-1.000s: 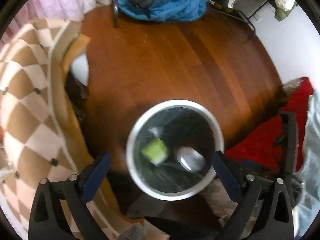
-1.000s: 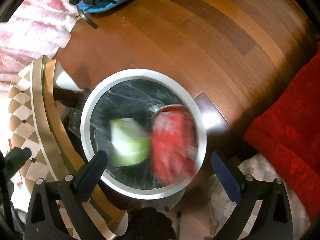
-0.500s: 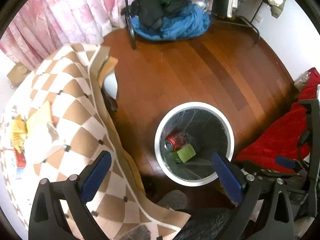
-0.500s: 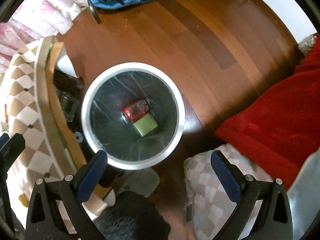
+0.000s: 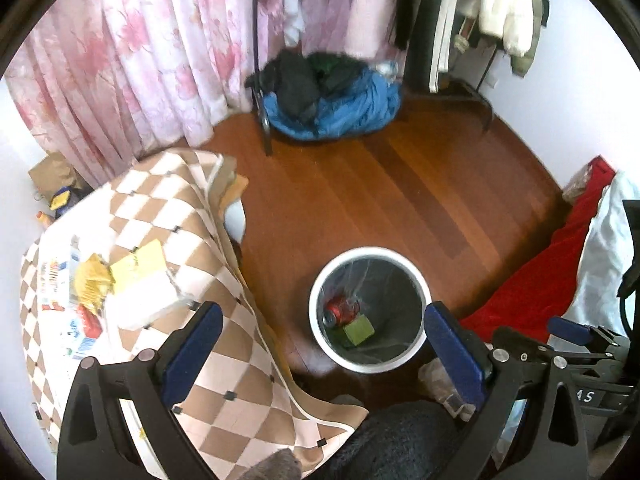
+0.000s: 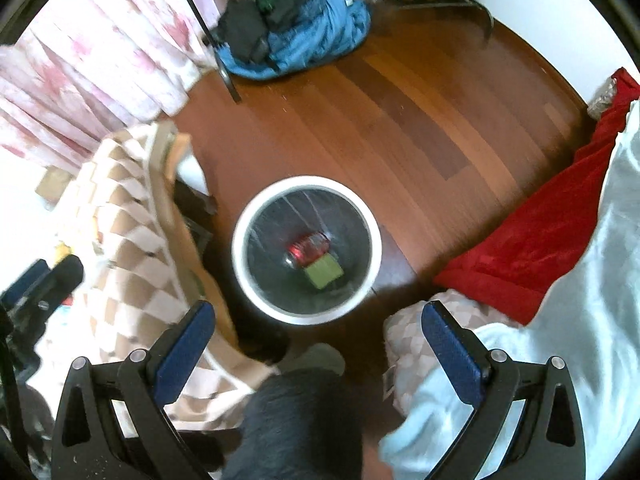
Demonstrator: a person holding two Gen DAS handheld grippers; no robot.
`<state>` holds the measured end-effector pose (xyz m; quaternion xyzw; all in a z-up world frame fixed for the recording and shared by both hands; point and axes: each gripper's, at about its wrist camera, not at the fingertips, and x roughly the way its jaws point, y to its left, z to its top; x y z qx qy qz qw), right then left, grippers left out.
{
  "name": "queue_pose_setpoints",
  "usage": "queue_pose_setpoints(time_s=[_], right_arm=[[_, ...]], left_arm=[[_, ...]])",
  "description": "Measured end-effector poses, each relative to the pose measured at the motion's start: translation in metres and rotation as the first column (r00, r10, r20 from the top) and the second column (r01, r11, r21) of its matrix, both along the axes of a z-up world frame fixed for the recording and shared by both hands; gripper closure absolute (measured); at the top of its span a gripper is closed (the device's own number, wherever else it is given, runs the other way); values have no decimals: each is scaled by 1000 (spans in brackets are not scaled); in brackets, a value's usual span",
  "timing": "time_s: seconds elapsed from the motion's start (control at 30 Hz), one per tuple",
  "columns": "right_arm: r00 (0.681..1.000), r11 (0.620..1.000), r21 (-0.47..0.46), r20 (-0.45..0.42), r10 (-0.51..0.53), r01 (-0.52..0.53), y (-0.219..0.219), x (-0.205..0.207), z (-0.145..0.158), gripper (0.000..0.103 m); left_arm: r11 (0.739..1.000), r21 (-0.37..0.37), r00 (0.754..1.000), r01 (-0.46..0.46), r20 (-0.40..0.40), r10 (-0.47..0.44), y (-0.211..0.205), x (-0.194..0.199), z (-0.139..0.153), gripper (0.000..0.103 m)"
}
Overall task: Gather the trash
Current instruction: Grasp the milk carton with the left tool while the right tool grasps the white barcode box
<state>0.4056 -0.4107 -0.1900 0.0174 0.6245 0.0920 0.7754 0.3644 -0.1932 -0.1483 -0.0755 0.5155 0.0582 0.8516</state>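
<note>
My left gripper [image 5: 323, 350] spread wide, nothing between its blue pads | my right gripper [image 6: 318, 344] likewise apart and empty | just ahead of both, round white-rimmed trash bin [image 5: 420, 300] on the wooden floor holds red soda can [image 6: 308, 249] touching green box [image 6: 325, 274] | only left view shows yellow wrappers and papers [image 5: 96, 282] on checkered tablecloth [image 5: 224, 364], left of its fingers | farthest, blue clothing heap [image 5: 344, 110].

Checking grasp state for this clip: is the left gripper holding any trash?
No. The left gripper is open and empty, while the red can lies in the bin.
</note>
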Motion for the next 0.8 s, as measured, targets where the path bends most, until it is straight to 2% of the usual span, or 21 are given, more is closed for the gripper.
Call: queue_pose_setpoints(time_s=[0.1, 0.23, 0.33, 0.43, 0.53, 0.6, 0.67, 0.77, 0.8], right_arm=[[999, 999, 37, 43, 9, -11, 10, -11, 34, 0], [994, 993, 94, 92, 64, -73, 42, -22, 70, 0], [980, 978, 109, 115, 163, -176, 89, -30, 84, 0], [942, 943, 76, 119, 314, -324, 155, -35, 80, 0], [866, 870, 6, 106, 489, -493, 239, -42, 53, 0], [821, 825, -12, 93, 564, -565, 280, -45, 32, 0], [763, 765, -45, 58, 644, -643, 324, -47, 6, 0], [630, 619, -171, -13, 777, -767, 392, -54, -43, 0], [597, 579, -206, -31, 802, -789, 404, -56, -53, 0]], left_arm=[[999, -11, 998, -34, 53, 35, 20, -17, 25, 0], [993, -4, 988, -121, 93, 121, 74, -45, 42, 0], [976, 44, 974, -213, 89, 209, 118, -68, 35, 0], [945, 96, 950, -312, 59, 307, 164, -91, 12, 0], [911, 137, 921, -389, 40, 387, 210, -117, -23, 0], [896, 152, 908, -416, 11, 420, 233, -128, -43, 0], [871, 200, 887, -448, -17, 461, 259, -139, -69, 0], [847, 257, 867, -466, -56, 494, 284, -151, -98, 0], [841, 276, 863, -466, -68, 500, 292, -156, -108, 0]])
